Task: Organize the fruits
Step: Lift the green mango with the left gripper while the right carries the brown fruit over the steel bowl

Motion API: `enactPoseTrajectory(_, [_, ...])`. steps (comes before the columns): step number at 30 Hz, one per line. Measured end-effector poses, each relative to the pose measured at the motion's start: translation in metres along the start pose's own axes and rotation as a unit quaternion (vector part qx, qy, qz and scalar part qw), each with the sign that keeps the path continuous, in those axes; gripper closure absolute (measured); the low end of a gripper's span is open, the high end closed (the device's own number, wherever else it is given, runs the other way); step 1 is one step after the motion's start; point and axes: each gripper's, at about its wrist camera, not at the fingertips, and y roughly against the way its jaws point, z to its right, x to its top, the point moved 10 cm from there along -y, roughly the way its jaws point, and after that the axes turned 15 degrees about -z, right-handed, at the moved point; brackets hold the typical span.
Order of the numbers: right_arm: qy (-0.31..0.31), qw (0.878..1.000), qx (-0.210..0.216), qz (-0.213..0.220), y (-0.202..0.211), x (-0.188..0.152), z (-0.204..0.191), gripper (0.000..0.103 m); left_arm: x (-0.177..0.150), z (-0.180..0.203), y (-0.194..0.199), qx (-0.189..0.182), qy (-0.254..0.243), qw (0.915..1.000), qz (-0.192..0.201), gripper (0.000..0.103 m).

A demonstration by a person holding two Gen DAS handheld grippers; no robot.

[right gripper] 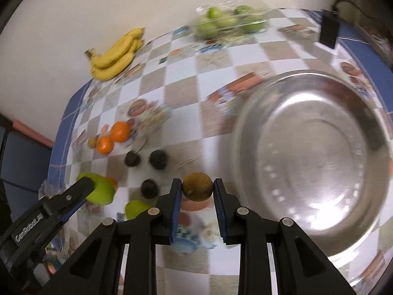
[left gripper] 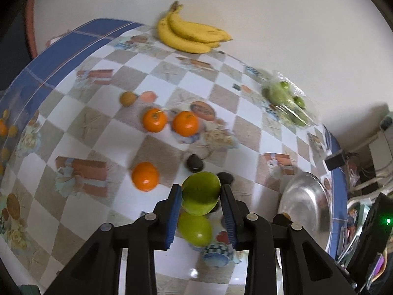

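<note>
- Right wrist view: the steel bowl point(right gripper: 312, 162) stands empty on the bench point(right gripper: 181, 83), so no fruit is sorted into it yet.
- The right gripper point(right gripper: 197, 189) has its fingers clamped on a small brown fruit point(right gripper: 197, 187), held clear of the bench just left of the bowl's rim.
- The left gripper point(left gripper: 200, 196) has its fingers clamped on a green fruit point(left gripper: 201, 193), lifted above the bench; the same pair shows at the left edge of the right wrist view.
- Judged from this, two fruits are in hand and the sorting has barely begun.
- Left on the bench: a second green fruit point(left gripper: 195, 229) below the held one, three oranges point(left gripper: 145, 176), three dark fruits point(right gripper: 159, 159), another small brown fruit point(left gripper: 127, 98), bananas point(left gripper: 191, 33) by the wall, and a clear pack of green fruit point(right gripper: 228, 22) at the far side.
- Which fruit belongs where cannot be told from the scene.
- Writing: white lettering runs along the left gripper's arm in the right wrist view, too blurred to read with certainty. Prints on the bench cover carry no legible words.
</note>
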Motion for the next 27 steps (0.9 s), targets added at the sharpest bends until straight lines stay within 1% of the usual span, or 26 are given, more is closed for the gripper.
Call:
enactPoseTrajectory(3, [-0.025,1.0,0.001,0.01,0.009,0.006,0.02,0.076,-0.001,0.019,0.0,0.001,-0.023,0.9997,0.005,0.068])
enactPoseTrajectory(8, [-0.074,0.997,-0.018,0.029,0.024,0.011,0.063,0.076,-0.007,0.062,-0.005,-0.002,-0.076,0.9971,0.006,0.068])
enactPoseTrajectory(13, [-0.121,0.991,-0.029,0.042,0.035,0.013,0.102,0.076,-0.022,0.114,-0.014,-0.003,-0.145,0.9895,0.005,0.068])
enactPoseTrajectory(16, [-0.148,0.987,-0.037,0.047,0.039,0.013,0.124,0.076,-0.033,0.142,-0.023,-0.001,-0.185,0.9827,0.001,0.068])
enactPoseTrajectory(19, [-0.172,0.983,-0.04,0.052,0.042,0.013,0.144,0.076,-0.041,0.165,-0.034,0.0,-0.215,0.9765,-0.002,0.068])
enactPoseTrajectory(21, [-0.182,0.981,-0.04,0.056,0.044,0.012,0.153,0.076,-0.044,0.175,-0.041,0.002,-0.228,0.9737,-0.005,0.068])
enactPoseTrajectory(27, [-0.191,0.978,-0.059,0.064,0.048,0.014,0.165,0.076,-0.047,0.193,-0.064,0.011,-0.253,0.9673,-0.013,0.068])
